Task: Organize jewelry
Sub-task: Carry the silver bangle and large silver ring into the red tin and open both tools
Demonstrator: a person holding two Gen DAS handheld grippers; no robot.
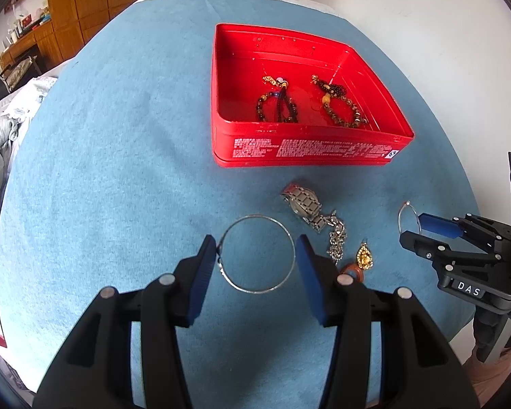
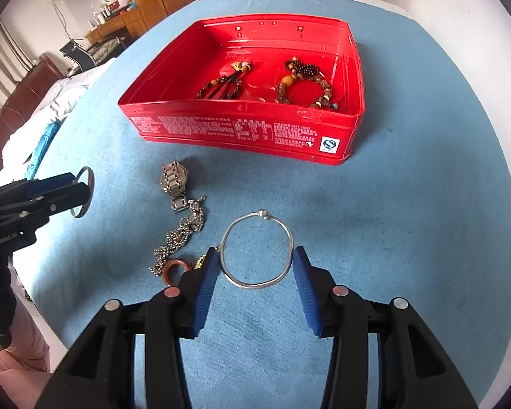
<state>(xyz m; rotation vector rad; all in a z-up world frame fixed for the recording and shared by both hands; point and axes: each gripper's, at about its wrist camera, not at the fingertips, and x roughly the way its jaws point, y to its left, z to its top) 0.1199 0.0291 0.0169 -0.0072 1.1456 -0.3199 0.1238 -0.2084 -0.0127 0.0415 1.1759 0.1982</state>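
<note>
Here the left gripper (image 1: 255, 242) points steeply down at the blue cloth (image 1: 119, 170), its jaws at a middling width with the thin silver bangle (image 1: 259, 292) between them. This bangle is a plain, fine wire hoop. The left blue pad touches its left side and the right pad meets its right side, so the claw grips it across a chord. Whether the hoop is clear of the cloth cannot be told.

The right gripper (image 2: 255, 252) stands the same way, clamped at a middling width on the beaded silver bangle (image 2: 255, 286). That bangle is thicker and rounder in section, with a small ball clasp at its far side. Both pads touch it.

Between the two bangles lie the loose pieces. A steel link watch (image 1: 301, 204) lies on its side, with a tangled silver chain (image 1: 337, 242) touching its strap end. A gold drop pendant (image 1: 364, 255) sits just beside the chain, and an orange-brown ring (image 1: 352, 271) is near the left gripper's right finger.

Beyond them stands the open red tin (image 1: 310, 150), with white print on its near wall. Inside, a dark bead bracelet (image 1: 276, 105) lies to the left and a brown bead bracelet (image 1: 344, 109) to the right, apart from each other.
</note>
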